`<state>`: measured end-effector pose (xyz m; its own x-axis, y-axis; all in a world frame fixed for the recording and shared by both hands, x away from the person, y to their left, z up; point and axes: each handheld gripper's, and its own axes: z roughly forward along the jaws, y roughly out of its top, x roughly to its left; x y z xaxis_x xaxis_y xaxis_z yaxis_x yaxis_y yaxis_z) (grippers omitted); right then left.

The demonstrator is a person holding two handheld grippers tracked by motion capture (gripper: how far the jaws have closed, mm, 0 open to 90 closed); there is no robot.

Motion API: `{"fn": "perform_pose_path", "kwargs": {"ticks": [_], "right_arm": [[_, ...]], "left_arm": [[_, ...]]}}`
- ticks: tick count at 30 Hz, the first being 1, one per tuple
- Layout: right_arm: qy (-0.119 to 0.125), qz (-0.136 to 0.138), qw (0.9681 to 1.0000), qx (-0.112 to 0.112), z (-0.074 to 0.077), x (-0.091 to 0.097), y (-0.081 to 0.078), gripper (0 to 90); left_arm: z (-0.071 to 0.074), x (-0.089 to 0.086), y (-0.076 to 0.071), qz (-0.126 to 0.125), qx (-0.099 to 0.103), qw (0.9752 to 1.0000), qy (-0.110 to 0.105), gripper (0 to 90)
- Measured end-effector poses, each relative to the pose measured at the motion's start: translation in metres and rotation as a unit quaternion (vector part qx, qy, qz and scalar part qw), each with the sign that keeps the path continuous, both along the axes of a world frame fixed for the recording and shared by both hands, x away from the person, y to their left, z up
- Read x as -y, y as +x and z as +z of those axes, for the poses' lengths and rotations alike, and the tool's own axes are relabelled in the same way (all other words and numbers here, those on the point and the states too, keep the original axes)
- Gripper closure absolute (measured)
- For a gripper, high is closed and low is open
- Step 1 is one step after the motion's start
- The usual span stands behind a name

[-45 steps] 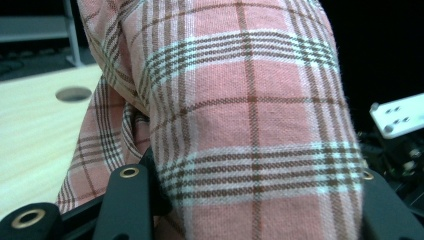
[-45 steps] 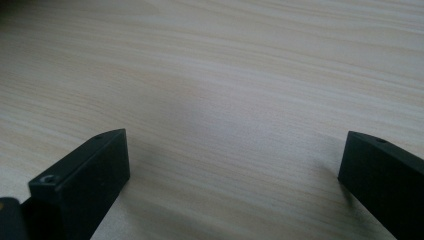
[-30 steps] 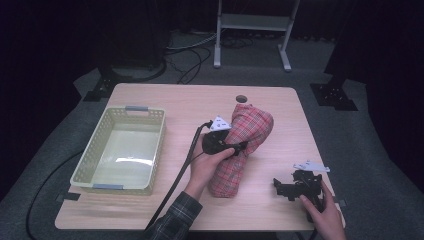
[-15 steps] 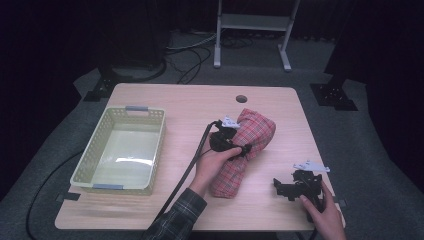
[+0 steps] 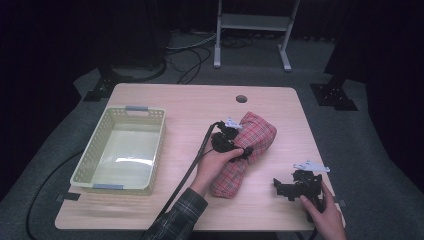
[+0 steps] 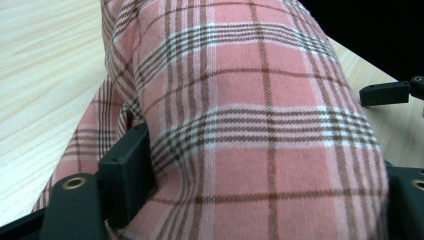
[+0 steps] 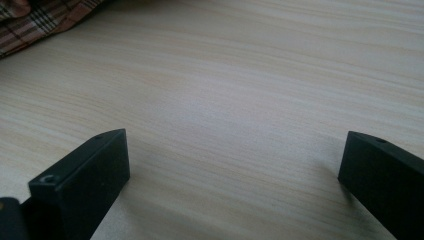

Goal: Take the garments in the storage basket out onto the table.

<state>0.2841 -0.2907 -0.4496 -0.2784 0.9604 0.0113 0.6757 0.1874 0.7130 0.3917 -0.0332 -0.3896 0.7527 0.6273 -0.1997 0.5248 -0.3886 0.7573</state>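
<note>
A pink plaid cloth (image 5: 255,132) lies bundled on the wooden table (image 5: 190,100), right of centre. My left gripper (image 5: 245,150) sits across the bundle's middle. Its jaws have just been opening, and in the left gripper view (image 6: 265,165) they stand wide with a thick fold of cloth (image 6: 250,75) bulging between them. My right gripper (image 5: 281,187) rests near the table's front right edge, apart from the cloth. Its jaws (image 7: 235,160) are spread wide over bare wood, with a corner of the cloth (image 7: 30,20) far off.
A pale yellow plastic basket (image 5: 82,165) stands on the left half of the table. A round cable hole (image 5: 241,98) lies near the far edge. The left gripper's cable (image 5: 195,165) trails toward the front edge. A metal stand (image 5: 250,20) is on the floor behind.
The far end of the cloth has been drawn back from the cable hole, making a shorter, thicker bundle. The left gripper shifted slightly right and its jaws have parted. The right gripper has stayed put.
</note>
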Motion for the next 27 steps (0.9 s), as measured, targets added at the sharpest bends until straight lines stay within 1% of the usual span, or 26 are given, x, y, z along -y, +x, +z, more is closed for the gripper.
{"fn": "perform_pose_path", "kwargs": {"ticks": [2, 4, 5, 8, 12, 15, 18, 20, 21, 23, 27], "right_arm": [[0.000, 0.000, 1.0000, 0.000, 0.000, 0.000, 0.000, 0.0], [0.000, 0.000, 1.0000, 0.000, 0.000, 0.000, 0.000, 0.0], [0.000, 0.000, 1.0000, 0.000, 0.000, 0.000, 0.000, 0.0], [0.000, 0.000, 1.0000, 0.000, 0.000, 0.000, 0.000, 0.0], [0.000, 0.000, 1.0000, 0.000, 0.000, 0.000, 0.000, 0.0], [0.000, 0.000, 1.0000, 0.000, 0.000, 0.000, 0.000, 0.0], [0.000, 0.000, 1.0000, 0.000, 0.000, 0.000, 0.000, 0.0], [0.001, 0.000, 1.0000, 0.000, 0.000, 0.000, 0.000, 0.0], [0.000, 0.000, 1.0000, 0.000, 0.000, 0.000, 0.000, 0.0], [0.000, 0.000, 1.0000, 0.001, 0.000, 0.000, 0.000, 0.0], [0.000, 0.000, 1.0000, 0.001, 0.000, 0.000, 0.000, 0.0]], "left_arm": [[0.000, 0.000, 0.001, 0.005, -0.002, 1.0000, -0.001, 18.3], [-0.001, 0.000, 0.002, 0.011, -0.005, 0.9999, -0.001, 12.3], [-0.001, 0.000, 0.002, 0.014, -0.005, 0.9999, 0.001, 12.0], [0.000, 0.001, 0.001, 0.024, 0.004, 0.9996, 0.013, 7.7], [0.002, 0.002, -0.001, 0.030, 0.016, 0.9992, 0.021, 7.3], [0.003, 0.002, -0.003, 0.028, 0.019, 0.9992, 0.020, 7.3], [0.007, 0.002, -0.004, 0.025, 0.025, 0.9993, 0.010, 7.3], [0.011, 0.000, -0.005, 0.022, 0.024, 0.9994, -0.012, 7.3], [0.013, -0.001, -0.006, 0.022, 0.027, 0.9992, -0.018, 7.3], [0.017, -0.002, -0.008, 0.022, 0.036, 0.9988, -0.024, 7.3], [0.025, -0.007, -0.012, 0.019, 0.048, 0.9973, -0.051, 7.2]]}}
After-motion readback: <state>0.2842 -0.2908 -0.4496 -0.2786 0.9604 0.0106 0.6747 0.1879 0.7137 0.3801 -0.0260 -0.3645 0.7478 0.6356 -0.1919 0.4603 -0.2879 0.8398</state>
